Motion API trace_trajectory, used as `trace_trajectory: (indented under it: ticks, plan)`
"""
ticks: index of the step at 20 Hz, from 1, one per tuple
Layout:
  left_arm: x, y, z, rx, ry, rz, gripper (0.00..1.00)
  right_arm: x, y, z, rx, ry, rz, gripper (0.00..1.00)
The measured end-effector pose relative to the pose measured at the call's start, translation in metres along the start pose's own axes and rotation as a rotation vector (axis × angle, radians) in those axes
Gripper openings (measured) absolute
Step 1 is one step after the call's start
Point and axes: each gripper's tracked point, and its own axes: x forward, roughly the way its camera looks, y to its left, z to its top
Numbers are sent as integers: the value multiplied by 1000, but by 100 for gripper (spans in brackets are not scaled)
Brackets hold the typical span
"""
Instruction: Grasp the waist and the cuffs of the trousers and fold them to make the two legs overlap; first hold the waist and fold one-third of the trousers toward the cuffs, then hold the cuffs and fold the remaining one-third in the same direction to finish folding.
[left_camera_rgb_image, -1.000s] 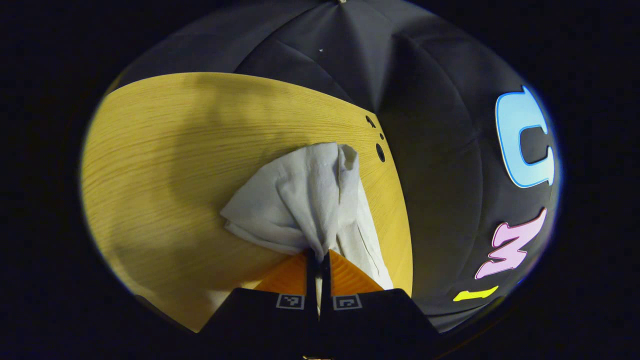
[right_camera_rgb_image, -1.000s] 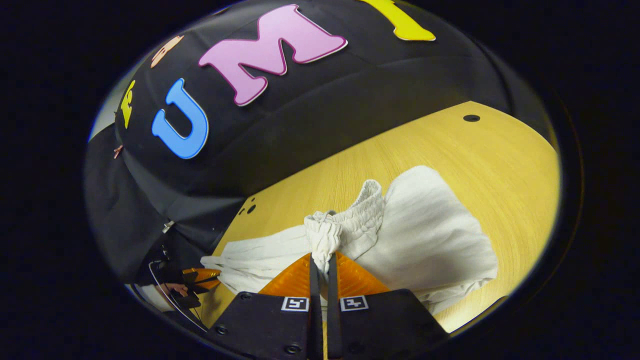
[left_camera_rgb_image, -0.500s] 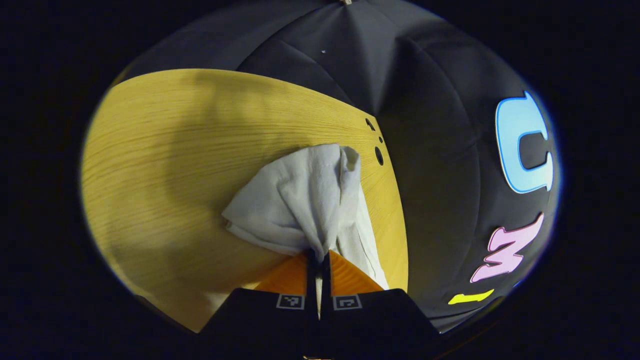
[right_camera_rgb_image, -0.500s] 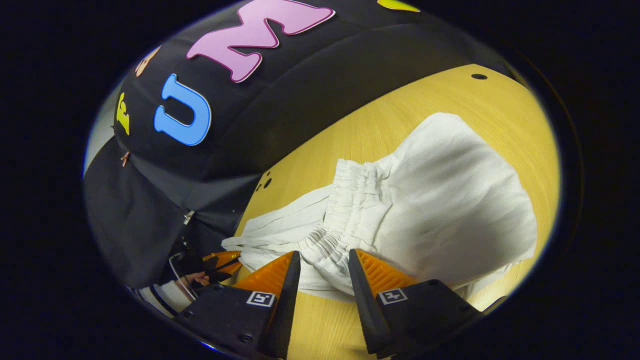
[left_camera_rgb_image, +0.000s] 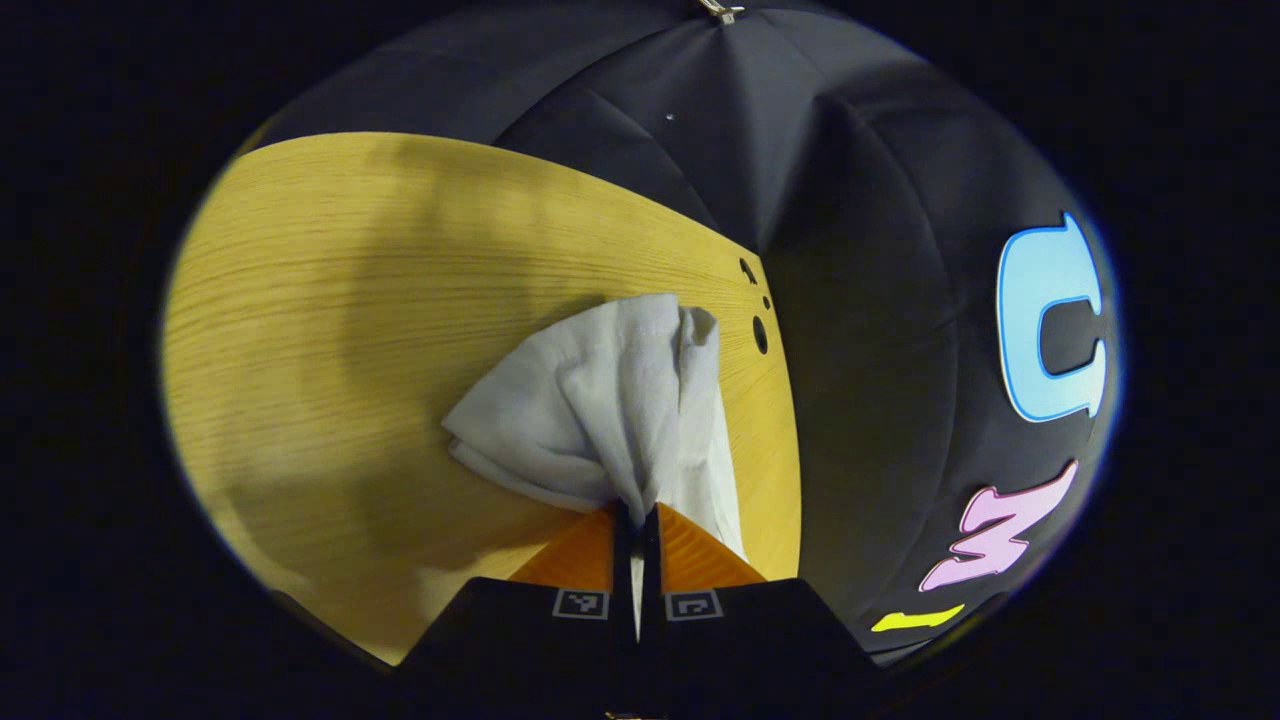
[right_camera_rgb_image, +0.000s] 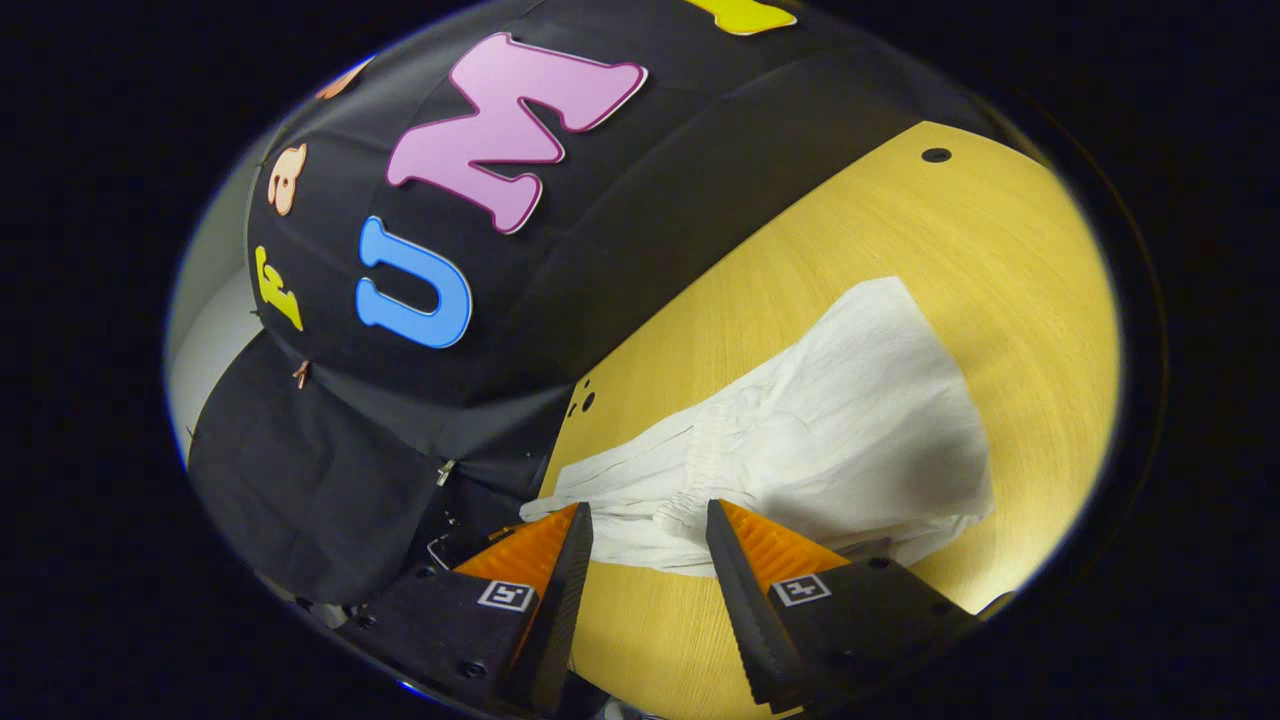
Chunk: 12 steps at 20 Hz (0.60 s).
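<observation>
White trousers (right_camera_rgb_image: 850, 440) lie on the wooden table (right_camera_rgb_image: 990, 240), with the gathered waist (right_camera_rgb_image: 700, 470) folded over onto the legs. My right gripper (right_camera_rgb_image: 645, 520) stands open just in front of the waist, and nothing is between its fingers. In the left gripper view, the cuff end of the trousers (left_camera_rgb_image: 590, 410) bunches up off the table (left_camera_rgb_image: 330, 300). My left gripper (left_camera_rgb_image: 636, 515) is shut on that cloth, pinching a fold of it between both fingers.
The table's edge runs close beside the trousers, with small round holes (left_camera_rgb_image: 759, 335) near the corner and another hole (right_camera_rgb_image: 936, 155) far off. The black cloth wall (right_camera_rgb_image: 600, 250) hangs right behind the edge. Bare wood stretches to the left in the left gripper view.
My right gripper has let go of the waist, opened, and drawn back; the waist now lies flat on the legs. My left gripper has kept its hold, shifting only slightly.
</observation>
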Motion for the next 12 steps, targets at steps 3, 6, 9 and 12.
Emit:
trace_trajectory:
  ticks: [3, 6, 9, 12]
  plan:
    - [-3, -19, 6, -35, -27, -34, 6, -22, -19, 15, 34, -34, -32, 71]
    - [-7, -48, 4, 7, -59, -99, 6, -37, -29, 30, 56, -71, -49, 71]
    - [-20, -101, -1, 121, -108, -245, 6, -53, -42, 37, 74, -89, -67, 71]
    - [-27, -141, -22, 247, -96, -296, 6, -63, -53, 47, 88, -95, -86, 71]
